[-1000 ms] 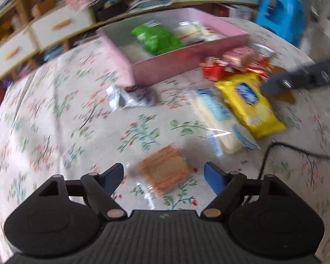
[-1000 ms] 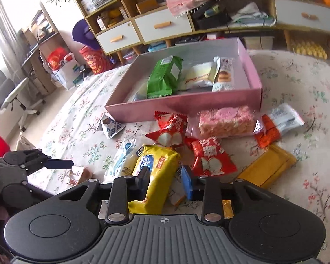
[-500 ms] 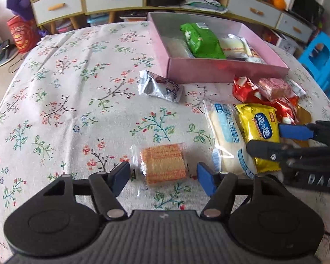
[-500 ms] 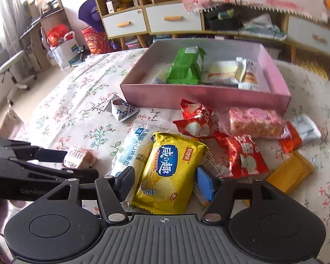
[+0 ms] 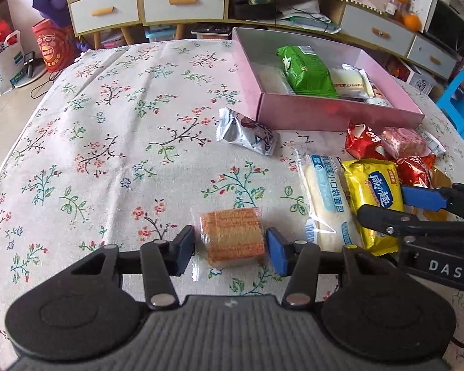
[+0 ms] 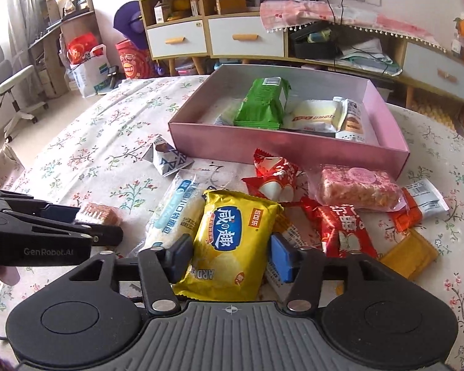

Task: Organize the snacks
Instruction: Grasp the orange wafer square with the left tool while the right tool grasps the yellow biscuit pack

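The left tongs are spread apart, one finger on each side of the small clear-wrapped orange wafer square. A narrow gap shows at the left finger; the right finger sits at the wrapper edge, and contact cannot be confirmed. The wafer lies flat on the bench with the floral cloth.

The right tongs are likewise spread, straddling the lower end of the yellow crinkled chip bag with the blue label. Both fingers stand just beside the bag's edges. The bag lies flat, overlapping the long clear-wrapped white bread pack with blue print at its left.

The shallow pink cardboard box stands farther back on the bench. It contains a green packet and pale wrapped cakes. A silver triangular-pattern pouch lies just beside the box's near left corner. Red wrapped sweets, a pink puffed-rice bar and a flat orange packet lie clustered in front of the box.
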A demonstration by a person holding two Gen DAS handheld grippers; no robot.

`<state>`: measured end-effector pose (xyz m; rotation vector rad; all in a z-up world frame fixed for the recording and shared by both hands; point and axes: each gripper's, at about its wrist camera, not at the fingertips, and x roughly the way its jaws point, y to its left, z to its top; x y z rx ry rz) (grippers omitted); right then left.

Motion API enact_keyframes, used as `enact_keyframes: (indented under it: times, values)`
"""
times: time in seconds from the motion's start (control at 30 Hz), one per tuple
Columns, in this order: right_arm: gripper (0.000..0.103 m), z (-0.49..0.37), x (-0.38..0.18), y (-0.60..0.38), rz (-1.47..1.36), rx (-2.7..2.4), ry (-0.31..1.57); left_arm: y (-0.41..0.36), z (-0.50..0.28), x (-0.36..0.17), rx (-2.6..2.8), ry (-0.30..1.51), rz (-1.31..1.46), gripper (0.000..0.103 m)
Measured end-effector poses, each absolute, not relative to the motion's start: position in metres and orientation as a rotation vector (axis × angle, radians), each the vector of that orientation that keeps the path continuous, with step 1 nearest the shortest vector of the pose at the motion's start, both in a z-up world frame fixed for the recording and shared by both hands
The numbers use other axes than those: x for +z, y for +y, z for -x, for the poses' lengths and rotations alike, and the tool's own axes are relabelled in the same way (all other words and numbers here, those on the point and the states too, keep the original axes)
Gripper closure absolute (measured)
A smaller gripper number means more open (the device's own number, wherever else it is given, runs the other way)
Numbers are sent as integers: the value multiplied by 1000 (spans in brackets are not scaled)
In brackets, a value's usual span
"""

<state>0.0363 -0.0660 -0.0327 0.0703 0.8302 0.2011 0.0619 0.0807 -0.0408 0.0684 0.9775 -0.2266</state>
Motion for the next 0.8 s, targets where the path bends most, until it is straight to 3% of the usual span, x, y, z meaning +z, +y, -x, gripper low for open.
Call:
enact_keyframes:
  times: [0.23, 0.57, 0.8]
  values:
    - [54, -36, -29, -74, -78, 186, 845, 85, -63, -40, -222, 981, -39, 59]
    - [48, -35, -32, -67, -40, 199, 841, 81, -64, -41, -220, 972, -66, 57]
    - [55, -35, -28, -67, -40, 214, 843, 83, -69, -39, -218, 970, -47, 62]
